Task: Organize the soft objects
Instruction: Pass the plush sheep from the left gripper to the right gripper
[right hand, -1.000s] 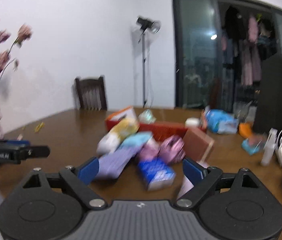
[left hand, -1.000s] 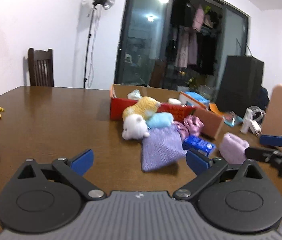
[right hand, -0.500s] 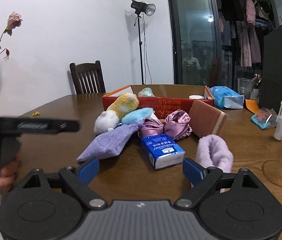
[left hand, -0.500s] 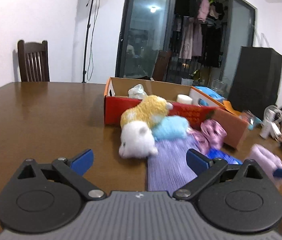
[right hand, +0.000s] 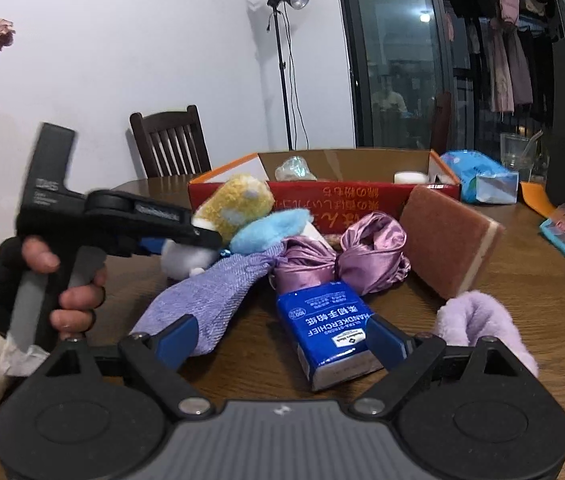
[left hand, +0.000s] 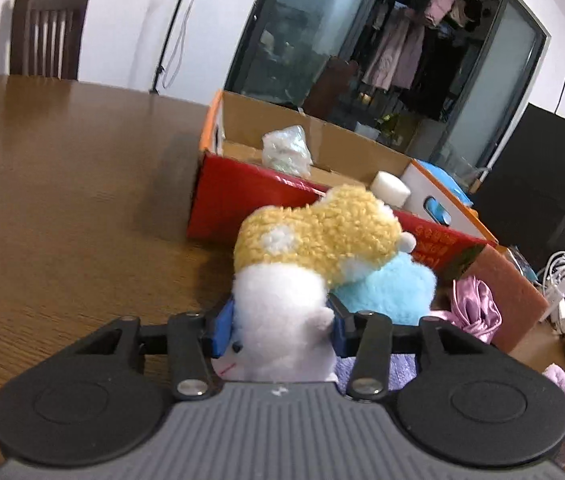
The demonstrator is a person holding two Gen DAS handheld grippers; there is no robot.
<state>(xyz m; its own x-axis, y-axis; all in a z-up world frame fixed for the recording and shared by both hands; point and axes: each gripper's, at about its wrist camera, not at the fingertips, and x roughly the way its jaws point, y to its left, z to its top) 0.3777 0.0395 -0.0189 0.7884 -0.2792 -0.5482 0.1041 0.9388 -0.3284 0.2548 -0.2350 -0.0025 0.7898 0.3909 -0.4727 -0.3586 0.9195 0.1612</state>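
My left gripper (left hand: 280, 326) is shut on the white head of a yellow-and-white plush toy (left hand: 314, 240), which lies against a red cardboard box (left hand: 242, 196). A light blue plush (left hand: 386, 290) sits beside it. In the right wrist view the left gripper (right hand: 202, 238) grips the plush toy (right hand: 238, 204) from the left. My right gripper (right hand: 280, 340) is open and empty, hovering over a blue handkerchief pack (right hand: 326, 326) and a purple knit cloth (right hand: 210, 296). A pink satin scrunchie (right hand: 370, 256) and a lilac fluffy piece (right hand: 482, 320) lie nearby.
The open box (right hand: 346, 162) holds a crumpled plastic bag (right hand: 294, 170) and a white roll (right hand: 410, 177). A brown sponge block (right hand: 446, 244) leans by the box. A blue wipes pack (right hand: 478, 178), a chair (right hand: 170, 140) and a light stand (right hand: 282, 68) stand behind.
My left gripper moved forward to the plush toy and shut on its white head. My right gripper moved closer to the handkerchief pack and stays open.
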